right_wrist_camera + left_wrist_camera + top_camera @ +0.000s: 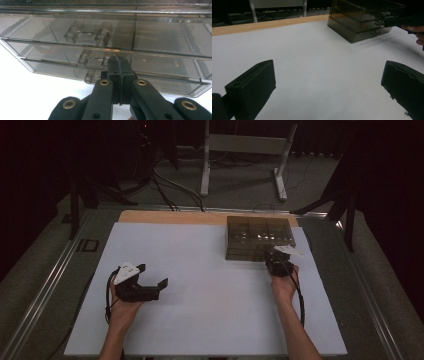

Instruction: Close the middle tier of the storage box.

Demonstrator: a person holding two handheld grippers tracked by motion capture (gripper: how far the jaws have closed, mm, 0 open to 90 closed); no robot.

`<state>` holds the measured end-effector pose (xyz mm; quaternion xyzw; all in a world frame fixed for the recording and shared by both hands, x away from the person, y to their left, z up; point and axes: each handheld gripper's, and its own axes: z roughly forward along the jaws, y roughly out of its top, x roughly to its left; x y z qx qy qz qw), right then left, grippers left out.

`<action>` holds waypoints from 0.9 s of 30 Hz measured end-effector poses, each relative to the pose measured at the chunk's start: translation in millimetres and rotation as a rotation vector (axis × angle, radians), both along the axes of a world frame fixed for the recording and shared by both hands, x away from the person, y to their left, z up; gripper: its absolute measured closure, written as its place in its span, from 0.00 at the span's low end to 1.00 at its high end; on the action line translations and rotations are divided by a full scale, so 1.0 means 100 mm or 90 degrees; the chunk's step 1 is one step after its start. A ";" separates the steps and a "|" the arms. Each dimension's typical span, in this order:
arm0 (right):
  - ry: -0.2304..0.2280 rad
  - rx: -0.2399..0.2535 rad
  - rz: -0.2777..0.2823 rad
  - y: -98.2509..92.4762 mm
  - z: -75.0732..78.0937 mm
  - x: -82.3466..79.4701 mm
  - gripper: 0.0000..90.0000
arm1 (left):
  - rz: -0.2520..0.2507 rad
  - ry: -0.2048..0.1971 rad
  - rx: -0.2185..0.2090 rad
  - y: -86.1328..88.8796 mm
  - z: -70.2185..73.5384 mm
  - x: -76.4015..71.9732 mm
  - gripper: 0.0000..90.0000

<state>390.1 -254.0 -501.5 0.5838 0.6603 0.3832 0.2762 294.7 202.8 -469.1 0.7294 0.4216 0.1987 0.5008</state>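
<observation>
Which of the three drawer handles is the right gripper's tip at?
The middle handle: the shut right gripper sits at its right end. The top handle is clearly above, the bottom handle below and left.

Smoky clear drawer box [258, 238] upright at the white mat's far right, drawers seemingly all shut.

Glossy smoked-plastic drawer box [140, 37], matt white tabletop [200, 290]
</observation>
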 end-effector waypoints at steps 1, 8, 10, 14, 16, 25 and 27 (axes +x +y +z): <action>0.000 0.000 0.000 0.00 0.00 0.00 1.00 | 0.000 0.000 0.000 0.00 0.00 0.00 0.01; -0.002 0.000 0.001 0.00 0.01 0.00 1.00 | 0.000 0.000 0.001 0.00 0.00 0.00 0.01; -0.008 0.001 -0.002 -0.01 0.03 -0.01 1.00 | 0.001 0.000 -0.002 0.01 0.00 0.00 0.01; -0.015 -0.001 -0.005 -0.04 0.06 -0.02 1.00 | 0.003 0.000 -0.002 0.02 0.00 0.00 0.01; -0.017 0.000 -0.008 -0.06 0.07 -0.02 1.00 | 0.002 0.000 -0.001 0.02 0.00 0.00 0.01; -0.021 -0.004 0.010 -0.04 0.08 -0.06 0.98 | 0.001 0.000 -0.001 0.02 0.00 0.00 0.01; -0.023 -0.003 0.013 -0.03 0.09 -0.07 0.94 | 0.002 -0.002 0.000 0.02 0.00 -0.01 0.01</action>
